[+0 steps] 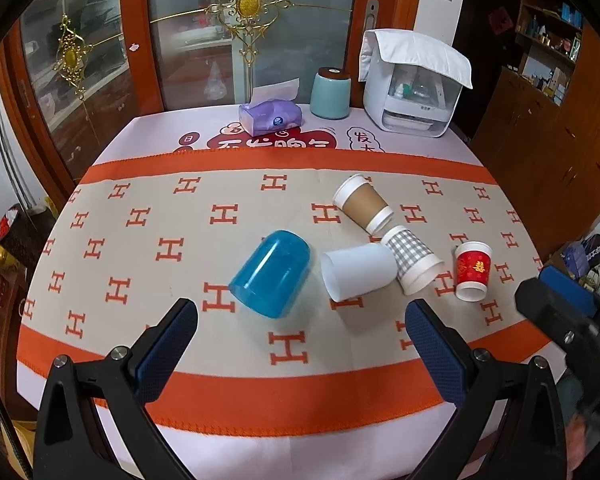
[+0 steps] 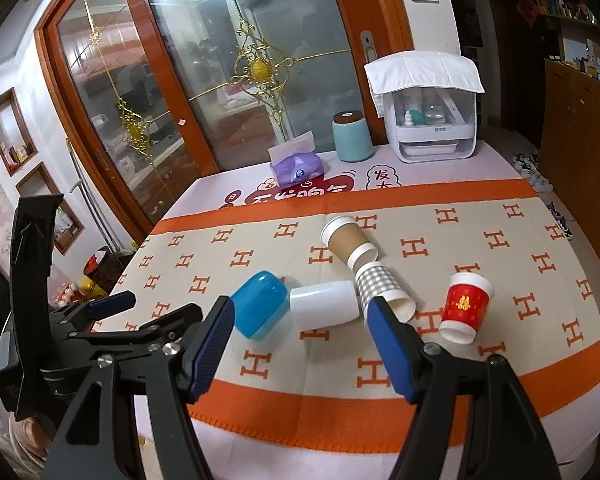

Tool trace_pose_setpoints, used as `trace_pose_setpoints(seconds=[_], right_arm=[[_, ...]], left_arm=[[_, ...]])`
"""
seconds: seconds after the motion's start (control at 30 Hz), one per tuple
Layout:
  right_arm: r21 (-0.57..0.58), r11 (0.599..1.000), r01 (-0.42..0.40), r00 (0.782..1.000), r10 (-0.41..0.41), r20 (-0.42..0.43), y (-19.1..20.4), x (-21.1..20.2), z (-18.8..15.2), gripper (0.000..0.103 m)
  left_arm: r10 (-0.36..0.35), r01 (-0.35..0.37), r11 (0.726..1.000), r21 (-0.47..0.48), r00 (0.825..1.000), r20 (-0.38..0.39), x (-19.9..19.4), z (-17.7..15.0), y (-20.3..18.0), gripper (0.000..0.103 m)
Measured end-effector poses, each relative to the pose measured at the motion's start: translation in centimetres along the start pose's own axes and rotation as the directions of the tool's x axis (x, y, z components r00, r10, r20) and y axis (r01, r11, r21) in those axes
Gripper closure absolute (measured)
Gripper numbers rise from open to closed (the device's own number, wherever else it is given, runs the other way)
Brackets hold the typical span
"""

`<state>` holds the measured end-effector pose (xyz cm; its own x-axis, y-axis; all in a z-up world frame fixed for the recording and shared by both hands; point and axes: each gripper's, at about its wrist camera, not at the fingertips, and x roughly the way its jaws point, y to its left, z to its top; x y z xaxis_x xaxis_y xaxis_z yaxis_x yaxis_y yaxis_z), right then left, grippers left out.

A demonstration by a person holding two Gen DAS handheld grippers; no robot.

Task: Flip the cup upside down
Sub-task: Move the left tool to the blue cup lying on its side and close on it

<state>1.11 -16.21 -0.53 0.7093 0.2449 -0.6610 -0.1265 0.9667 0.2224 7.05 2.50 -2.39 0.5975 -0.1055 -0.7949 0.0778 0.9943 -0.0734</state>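
The left gripper (image 1: 300,320) hangs over the near edge of the orange-and-beige H-patterned cloth (image 1: 140,240) with its blue-padded fingers (image 1: 168,344) spread wide and nothing between them; the right gripper (image 2: 300,332) is likewise spread and empty, aimed at the middle of the cluster of cups.

Five cups lie on the cloth. The translucent blue plastic cup (image 1: 270,272) lies on its side at the left of the group; just right of it the plain white plastic cup (image 1: 356,270) also lies on its side, mouth toward the near edge; the grey-checked paper cup (image 1: 412,260) lies tipped, touching the white cup and the brown-sleeved white paper cup (image 1: 364,208), which lies farther back. The red paper cup with gold print (image 1: 472,270) stands apart at the right and appears to be mouth-down already.

The task does not say which cup is meant, so choosing is itself a risk; the three touching cups are the harder targets, since closing on one would likely nudge its neighbours and set them rolling. A cup on its side can roll away from a finger that meets it off-centre; thin paper or plastic walls may buckle under a hard squeeze; the smooth blue one could slip during the turn. The two grippers are close together, so they could collide.
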Motion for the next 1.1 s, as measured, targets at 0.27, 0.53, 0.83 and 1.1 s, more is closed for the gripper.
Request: trace_pose_setpoints(seconds=[0.27,0.53,0.83,1.1], right_arm=[[0.023,1.000,0.015,0.996,-0.013,-0.084,-0.6,4.0,2.0,0.034],[0.114,0.993,-0.012,0.971,0.039,-0.237,-1.7,9.9,2.0,0.037],[0.231,0.972,-0.042,0.907,0.134,-0.399,-2.7,15.9,0.5,0.050],[0.270,0.962,-0.038,0.855,0.171,-0.490,-2.5,19.5,-1.1,0.054]], left_arm=[[-0.033,0.033,0.998,0.048,0.999,-0.019,2.2,2.3,1.4,0.001],[-0.071,0.098,0.983,0.158,0.984,-0.164,7.5,5.0,2.4,0.001],[-0.092,0.161,0.970,0.182,0.937,-0.338,15.2,5.9,4.0,0.001],[-0.084,0.185,0.963,0.197,0.898,-0.432,19.7,5.1,4.2,0.001]])
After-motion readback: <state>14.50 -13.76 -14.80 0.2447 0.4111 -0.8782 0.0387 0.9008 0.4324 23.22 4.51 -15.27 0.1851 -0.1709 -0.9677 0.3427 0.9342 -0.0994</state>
